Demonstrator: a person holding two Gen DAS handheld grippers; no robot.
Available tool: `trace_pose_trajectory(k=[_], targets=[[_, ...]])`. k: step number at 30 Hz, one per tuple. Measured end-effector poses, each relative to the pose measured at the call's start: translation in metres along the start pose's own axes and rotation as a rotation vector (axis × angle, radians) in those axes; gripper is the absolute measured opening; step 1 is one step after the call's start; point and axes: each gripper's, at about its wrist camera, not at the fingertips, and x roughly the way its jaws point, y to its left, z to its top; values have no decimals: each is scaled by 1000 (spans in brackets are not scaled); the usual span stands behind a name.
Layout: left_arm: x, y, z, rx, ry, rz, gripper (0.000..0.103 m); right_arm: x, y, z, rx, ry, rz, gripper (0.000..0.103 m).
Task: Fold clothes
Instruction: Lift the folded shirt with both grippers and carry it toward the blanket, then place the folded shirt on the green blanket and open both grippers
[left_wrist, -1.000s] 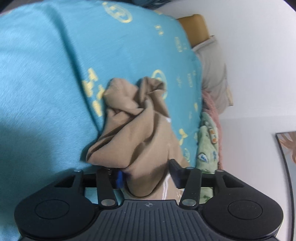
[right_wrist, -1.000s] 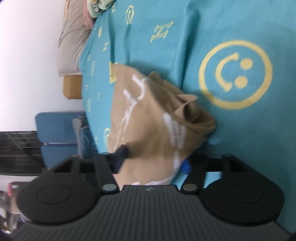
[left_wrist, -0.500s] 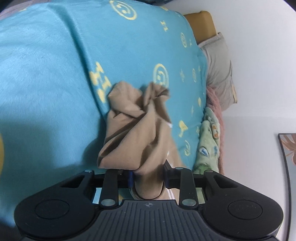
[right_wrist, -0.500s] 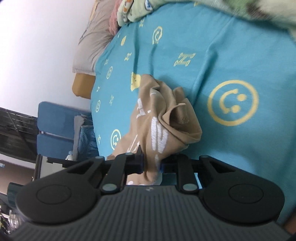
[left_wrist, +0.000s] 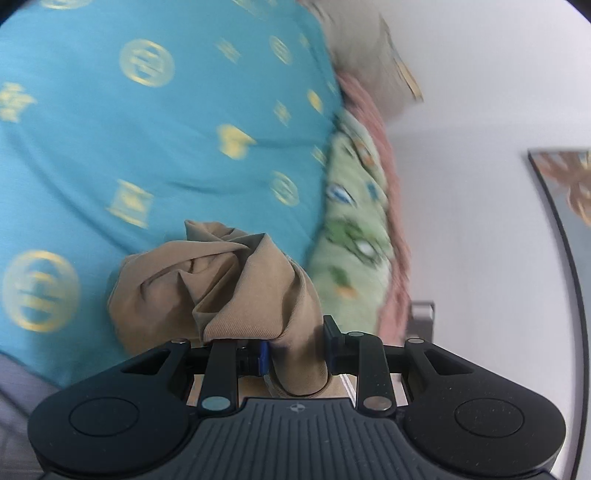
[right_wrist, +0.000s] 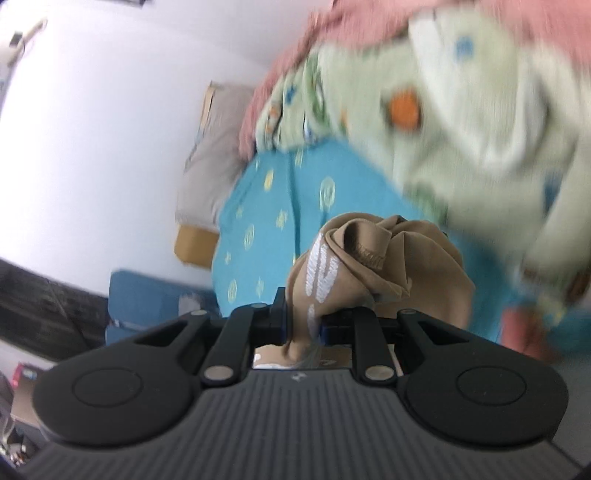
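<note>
Item: tan garment (left_wrist: 236, 291), bunched, pinched at once by the left gripper (left_wrist: 295, 354) and the right gripper (right_wrist: 301, 325), both clamped on its cloth, held just ahead of each above the bed (left_wrist: 147, 147).
Left wrist view only: framed picture (left_wrist: 569, 184) on the wall, far right.
Right wrist view only: white lettering (right_wrist: 321, 273) on the garment; blue chair (right_wrist: 147, 295) lower left; green patterned blanket (right_wrist: 461, 122) upper right, blurred.

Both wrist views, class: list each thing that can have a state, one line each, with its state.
Left gripper: shut on the tan garment.
Right gripper: shut on the tan garment.
Tan garment: bunched, unfolded, held by both grippers.
Green blanket: crumpled at the bedspread's edge.
Bedspread: spread out.
</note>
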Motion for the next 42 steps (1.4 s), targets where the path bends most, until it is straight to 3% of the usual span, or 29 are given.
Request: trace_pose_trajectory(k=[4,7,9,11,13,20,22,26,28,30,32,35,36,38,39,40,42], targets=[[62,-85,-14,89,50,-56,29,-13,9,82,-50,-97,0,19],[112,-155,-21,178,73,-159,29,-22,26,148,-101,-193,9,19],[144,-195,-28,262,76,-228,29,-33,35,178,-148,-288,5,19],[173,-213,-41,296,82,-242,29,-37,32,189,-205,-358,-28,19],[203,-216,-53,337,96,-249,29,-41,27,199,-263,-425,-64,19],[251,-132,-103,489,221,-80,30,-17,-75,174,-223,-294,-244,19],[252,-121,-111,535,211,-64,33,-14,-100,162,-188,-261,-252,19],[248,-124,-122,640,181,-37,39,-19,-111,147,-200,-259,-264,22],[244,-132,-126,691,184,-16,51,-23,-103,143,-219,-246,-307,25],[234,-144,-133,772,178,18,77,-31,-90,141,-222,-237,-350,27],[218,-157,-140,862,129,66,83,-43,-79,137,-232,-241,-380,27],[181,-167,-152,927,78,60,88,-67,-62,122,-299,-262,-394,27],[168,-170,-158,950,64,61,94,-78,-56,116,-324,-271,-389,31],[138,-176,-170,1006,5,57,102,-99,-45,102,-366,-288,-366,65],[122,-178,-176,1034,-28,50,103,-110,-39,96,-380,-304,-344,91],[105,-180,-182,1055,-54,39,103,-121,-32,90,-401,-322,-329,96],[72,-183,-195,1088,-93,21,103,-140,-18,76,-455,-354,-309,95]])
